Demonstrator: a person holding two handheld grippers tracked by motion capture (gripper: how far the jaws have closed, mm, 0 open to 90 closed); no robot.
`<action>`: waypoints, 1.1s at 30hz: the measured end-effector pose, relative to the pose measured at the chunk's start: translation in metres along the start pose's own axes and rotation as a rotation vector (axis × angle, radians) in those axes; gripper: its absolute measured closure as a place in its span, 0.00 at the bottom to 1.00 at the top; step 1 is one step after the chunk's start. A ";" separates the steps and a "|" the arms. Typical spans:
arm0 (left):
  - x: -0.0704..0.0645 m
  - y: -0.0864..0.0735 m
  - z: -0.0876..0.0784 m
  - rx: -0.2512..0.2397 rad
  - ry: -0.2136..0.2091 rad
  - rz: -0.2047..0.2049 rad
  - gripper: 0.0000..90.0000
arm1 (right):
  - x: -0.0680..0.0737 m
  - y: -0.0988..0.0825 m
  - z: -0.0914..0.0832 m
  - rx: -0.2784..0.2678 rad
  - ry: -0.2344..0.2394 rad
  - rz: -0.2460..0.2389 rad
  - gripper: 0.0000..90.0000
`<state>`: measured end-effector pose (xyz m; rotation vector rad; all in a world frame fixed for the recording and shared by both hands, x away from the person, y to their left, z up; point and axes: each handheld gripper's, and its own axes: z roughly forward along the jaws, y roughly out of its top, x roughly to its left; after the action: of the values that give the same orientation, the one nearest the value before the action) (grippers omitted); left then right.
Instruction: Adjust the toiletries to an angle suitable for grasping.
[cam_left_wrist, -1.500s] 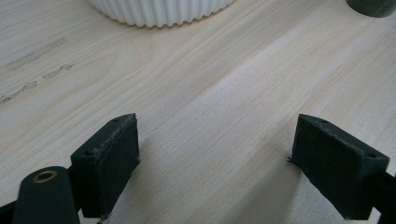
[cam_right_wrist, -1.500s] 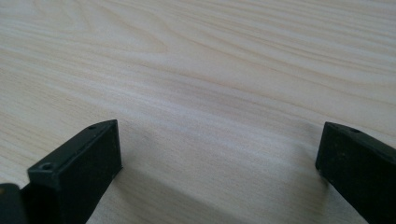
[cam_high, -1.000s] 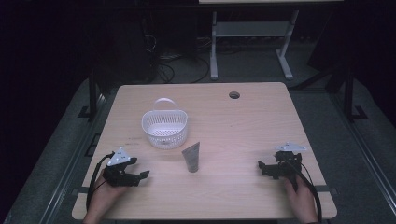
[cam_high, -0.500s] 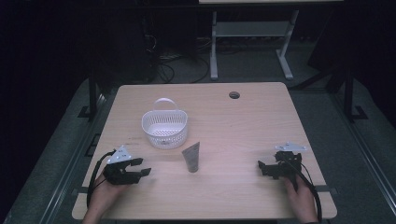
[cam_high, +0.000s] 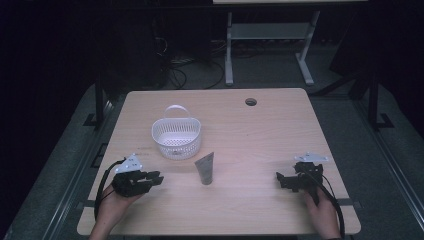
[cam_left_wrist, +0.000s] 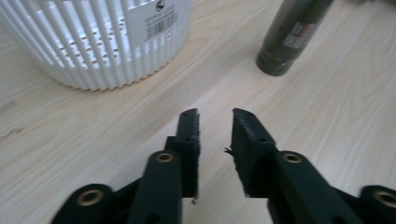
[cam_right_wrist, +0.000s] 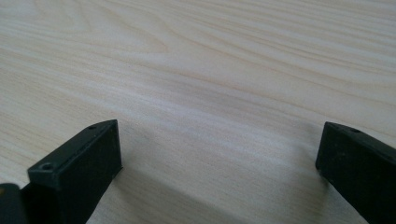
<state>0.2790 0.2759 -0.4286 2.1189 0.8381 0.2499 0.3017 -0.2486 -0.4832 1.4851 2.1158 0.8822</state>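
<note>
A white slatted basket (cam_high: 176, 137) with a handle stands left of the table's middle; in the left gripper view the basket (cam_left_wrist: 93, 42) is at the upper left. A dark grey tube (cam_high: 205, 169) lies just in front of it, cap end near; the tube (cam_left_wrist: 292, 35) is at the upper right. My left gripper (cam_high: 156, 178) rests low at the front left and points toward the tube. Its jaws stand open by a narrow gap with nothing between them (cam_left_wrist: 215, 114). My right gripper (cam_high: 280, 179) lies at the front right, wide open over bare wood (cam_right_wrist: 219, 140).
A round cable hole (cam_high: 251, 102) sits near the table's (cam_high: 250, 150) far edge. A white desk frame (cam_high: 265, 35) and cables stand on the floor beyond. Bare wood lies between the tube and the right gripper.
My left gripper has edged slightly forward and toward the tube. The right gripper, basket and tube have not moved.
</note>
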 end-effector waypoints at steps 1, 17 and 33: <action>-0.001 0.001 0.000 0.001 -0.004 -0.001 0.83 | 0.000 0.000 0.000 0.000 0.000 0.000 0.00; -0.016 0.027 -0.003 -0.026 -0.057 0.039 1.00 | 0.000 0.000 0.000 0.000 0.000 -0.001 0.00; -0.036 0.053 0.005 -0.055 -0.113 0.097 0.99 | 0.000 0.000 0.000 0.001 -0.002 -0.001 0.00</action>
<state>0.2789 0.2263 -0.3872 2.1037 0.6563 0.1997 0.3010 -0.2486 -0.4831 1.4852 2.1156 0.8792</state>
